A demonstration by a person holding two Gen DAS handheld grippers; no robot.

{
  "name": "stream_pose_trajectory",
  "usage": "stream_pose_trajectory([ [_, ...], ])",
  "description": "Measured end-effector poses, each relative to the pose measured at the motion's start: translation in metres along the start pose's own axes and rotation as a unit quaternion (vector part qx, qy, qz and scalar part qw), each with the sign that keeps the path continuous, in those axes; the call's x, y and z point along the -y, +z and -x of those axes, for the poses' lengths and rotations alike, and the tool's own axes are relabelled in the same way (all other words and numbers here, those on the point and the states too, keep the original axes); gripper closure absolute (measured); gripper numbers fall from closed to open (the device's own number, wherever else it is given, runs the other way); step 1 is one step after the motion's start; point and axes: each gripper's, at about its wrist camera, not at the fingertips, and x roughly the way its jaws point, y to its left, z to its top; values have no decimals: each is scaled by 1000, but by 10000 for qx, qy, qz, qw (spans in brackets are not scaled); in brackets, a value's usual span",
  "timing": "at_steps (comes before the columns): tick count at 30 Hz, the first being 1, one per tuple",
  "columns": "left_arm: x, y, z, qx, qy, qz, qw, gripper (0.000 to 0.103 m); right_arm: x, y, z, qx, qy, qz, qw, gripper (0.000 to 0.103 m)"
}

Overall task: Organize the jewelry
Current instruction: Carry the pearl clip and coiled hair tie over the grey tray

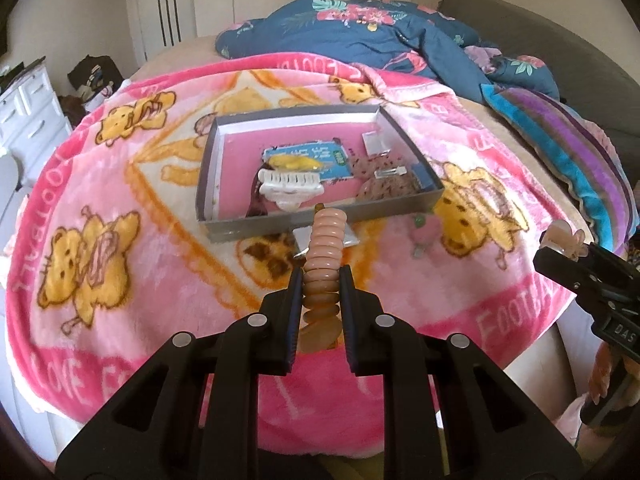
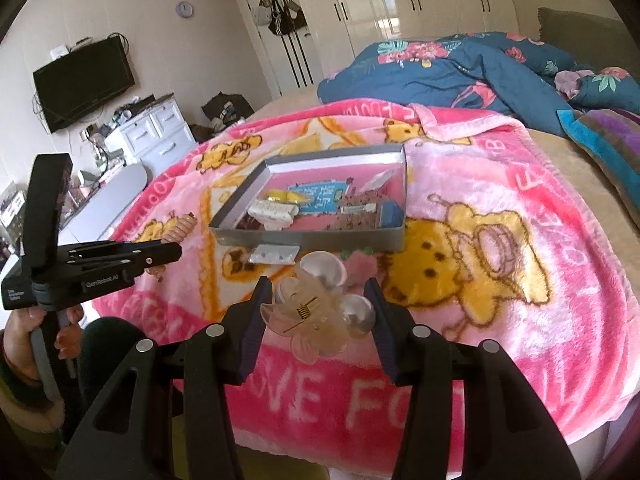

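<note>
A grey shallow box [image 1: 320, 220] [image 2: 312, 236] with a pink floor lies on the pink bear blanket. It holds a white claw clip [image 1: 290, 188], a yellow clip [image 1: 294, 163], a blue card [image 1: 320, 156] and a brown spotted piece [image 1: 386, 188]. My left gripper [image 1: 320, 280] is shut on a ribbed peach spiral hair clip [image 1: 326, 240], held above the blanket just short of the box. My right gripper [image 2: 318, 292] is shut on a clear flower claw clip with pearl balls [image 2: 316, 308]. It also shows in the left wrist view [image 1: 566, 240].
A small silver packet [image 2: 274, 255] and a pink fluffy piece [image 1: 426, 228] lie on the blanket [image 1: 120, 184] in front of the box. A blue floral duvet [image 1: 360, 28] and striped pillow [image 1: 568, 148] lie behind. A white dresser [image 2: 156, 136] stands left of the bed.
</note>
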Motion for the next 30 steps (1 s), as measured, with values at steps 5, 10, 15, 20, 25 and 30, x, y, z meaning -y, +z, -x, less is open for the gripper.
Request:
stream_pose_trajectory([
  [5,8,10,5,103,-60,-36,9999,92,4,6,11,125,-20,-46,9999,57],
  [10,19,22,10,209,-90,-116,9997,92,7,14,22,285,-46,-88,9995,57],
  [15,29,35,13,338,-122,-236,9991,92,9,24,30,429,-43,-64,9991,57],
  [20,33,48,16,453,-169,-244,9985,92,13,35,33,530,-107,-64,9985,57],
  [25,36,62,12,522,-221,-253,9981,92,14,49,33,631,-130,-48,9979,57],
  [30,36,77,5,556,-188,-251,9980,92,16,63,27,690,-200,-19,9974,57],
])
